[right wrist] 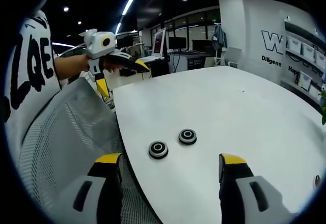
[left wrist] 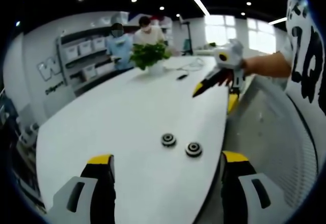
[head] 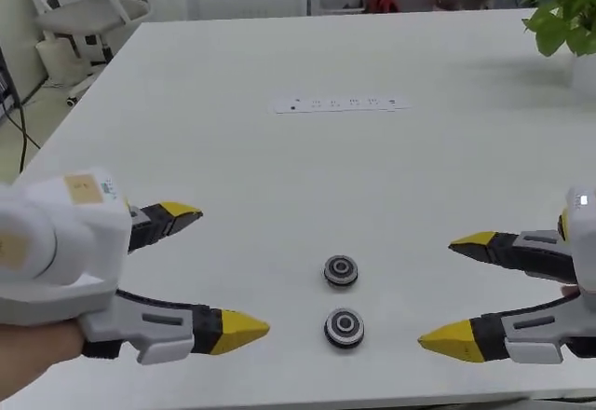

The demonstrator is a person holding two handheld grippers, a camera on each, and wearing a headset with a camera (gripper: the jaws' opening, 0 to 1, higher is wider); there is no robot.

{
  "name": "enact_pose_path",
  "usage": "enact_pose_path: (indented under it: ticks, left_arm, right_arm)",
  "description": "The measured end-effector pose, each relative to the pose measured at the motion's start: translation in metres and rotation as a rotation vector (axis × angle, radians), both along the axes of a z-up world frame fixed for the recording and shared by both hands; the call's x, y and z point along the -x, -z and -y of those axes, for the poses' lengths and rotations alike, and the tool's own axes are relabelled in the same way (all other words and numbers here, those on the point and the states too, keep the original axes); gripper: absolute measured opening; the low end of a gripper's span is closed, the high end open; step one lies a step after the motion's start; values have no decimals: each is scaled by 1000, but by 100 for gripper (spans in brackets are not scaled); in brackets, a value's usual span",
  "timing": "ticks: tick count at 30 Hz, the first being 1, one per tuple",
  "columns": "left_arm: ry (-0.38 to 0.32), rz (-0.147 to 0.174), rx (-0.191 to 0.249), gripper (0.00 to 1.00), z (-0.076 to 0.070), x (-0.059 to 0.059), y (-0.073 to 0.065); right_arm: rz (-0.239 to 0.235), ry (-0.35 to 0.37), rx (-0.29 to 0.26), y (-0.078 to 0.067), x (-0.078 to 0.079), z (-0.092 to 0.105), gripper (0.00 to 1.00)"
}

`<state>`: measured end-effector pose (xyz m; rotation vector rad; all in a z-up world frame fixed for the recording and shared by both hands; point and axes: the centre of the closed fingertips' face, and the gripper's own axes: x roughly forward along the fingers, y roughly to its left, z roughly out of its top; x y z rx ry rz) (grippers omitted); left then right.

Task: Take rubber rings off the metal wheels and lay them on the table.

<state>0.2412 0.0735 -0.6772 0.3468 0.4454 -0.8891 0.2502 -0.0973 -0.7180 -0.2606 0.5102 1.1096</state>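
Here, two rubber-ringed metal wheels (head: 341, 271) sit untouched.
Left gripper (head: 233, 270) and right gripper (head: 436, 292) gape wide, empty, flanking them for access.

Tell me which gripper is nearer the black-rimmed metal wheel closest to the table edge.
Right, slightly. The right gripper sits open to the right of the black-rimmed metal wheel, its lower tip close; the left gripper sits open to its left, a bit farther.
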Motion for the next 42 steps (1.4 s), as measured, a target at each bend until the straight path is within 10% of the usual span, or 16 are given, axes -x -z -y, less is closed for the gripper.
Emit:
enact_pose_path:
  ticks: [42]
  left_arm:
    - [209,-28,-6,71,42,-21,33]
  right_arm:
    - [-45,-195,61,47,-13,-39,60]
